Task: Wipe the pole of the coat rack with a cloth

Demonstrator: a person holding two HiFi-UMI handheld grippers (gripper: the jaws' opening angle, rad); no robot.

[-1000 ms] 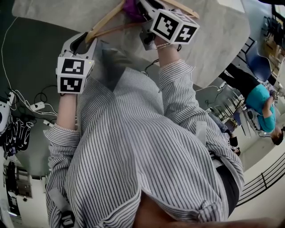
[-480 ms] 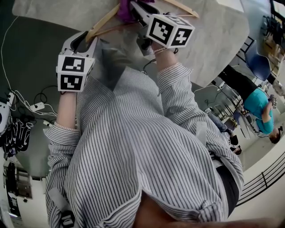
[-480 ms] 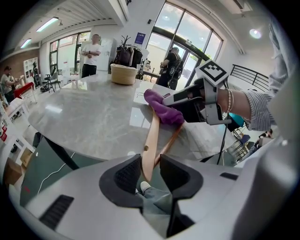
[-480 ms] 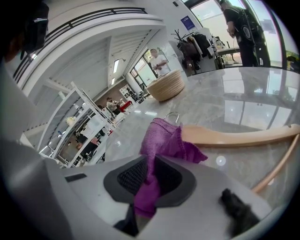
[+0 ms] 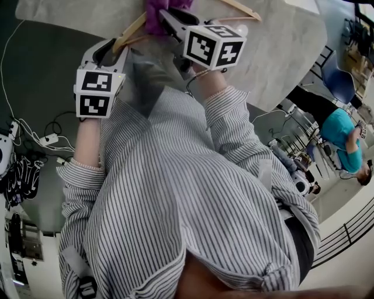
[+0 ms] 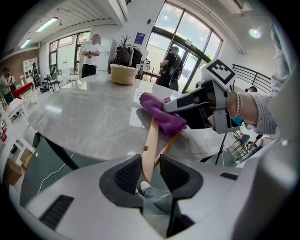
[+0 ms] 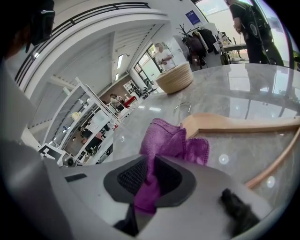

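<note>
Jaws of my left gripper (image 6: 150, 171), read in the left gripper view, are clamped on one end of the light wooden coat hanger (image 6: 151, 140), which sits upright between the two dark ribbed pads. From there the hanger runs away over the grey marble-patterned round table (image 6: 84, 117). The crumpled purple cloth (image 6: 161, 115) is draped over the hanger further along. My right gripper (image 6: 169, 106) reaches in from the right and meets that cloth. A round woven basket (image 6: 123, 74) stands well back on the table.

Right gripper view: the jaws of my right gripper (image 7: 150, 180) are closed on the purple cloth (image 7: 171, 140), a fold of it pinched between the pads. The free part of the cloth bunches against the broad wooden arm of the hanger (image 7: 234, 124), touching it. The hanger lies across the table (image 7: 243, 93); the basket (image 7: 174, 77) is beyond.

Head view: my left gripper (image 5: 115, 51) and right gripper (image 5: 166, 14) both point at the table (image 5: 280, 47). The hanger (image 5: 131, 32) spans between them. The cloth (image 5: 153, 13) sits at the tip of the right gripper, on the hanger.
</note>
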